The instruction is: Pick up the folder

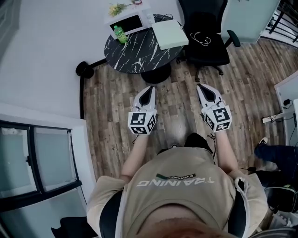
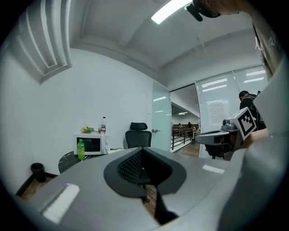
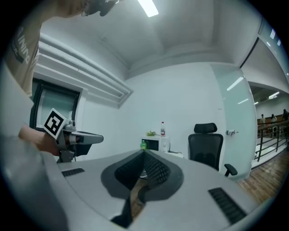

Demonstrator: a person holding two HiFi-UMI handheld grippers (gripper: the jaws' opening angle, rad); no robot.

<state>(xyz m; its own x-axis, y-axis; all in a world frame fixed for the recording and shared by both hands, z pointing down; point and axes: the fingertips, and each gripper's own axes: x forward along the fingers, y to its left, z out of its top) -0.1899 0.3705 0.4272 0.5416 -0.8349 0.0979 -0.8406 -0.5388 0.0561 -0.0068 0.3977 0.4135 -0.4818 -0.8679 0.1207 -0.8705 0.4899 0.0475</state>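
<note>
— Where is the folder [image 1: 170, 33]?
— Flat on the counter [image 1: 135, 58], at its right edge; a green bottle [image 1: 119, 33] stands at its left.
— And the tongs?
— The left tongs [image 1: 150, 89] and right tongs [image 1: 201, 87] are both closed and empty, held short of the counter.

This is an office. In the head view a black swivel chair [image 1: 205, 32] stands at one o'clock. At twelve o'clock a round marble-patterned tabletop [image 1: 135, 58] carries a microwave [image 1: 128, 22] and a white folder [image 1: 170, 33]. The floor [image 1: 242, 83] is wood plank. The left gripper view shows glass partitions [image 2: 161, 117] and a strip ceiling light [image 2: 169, 10].
</note>
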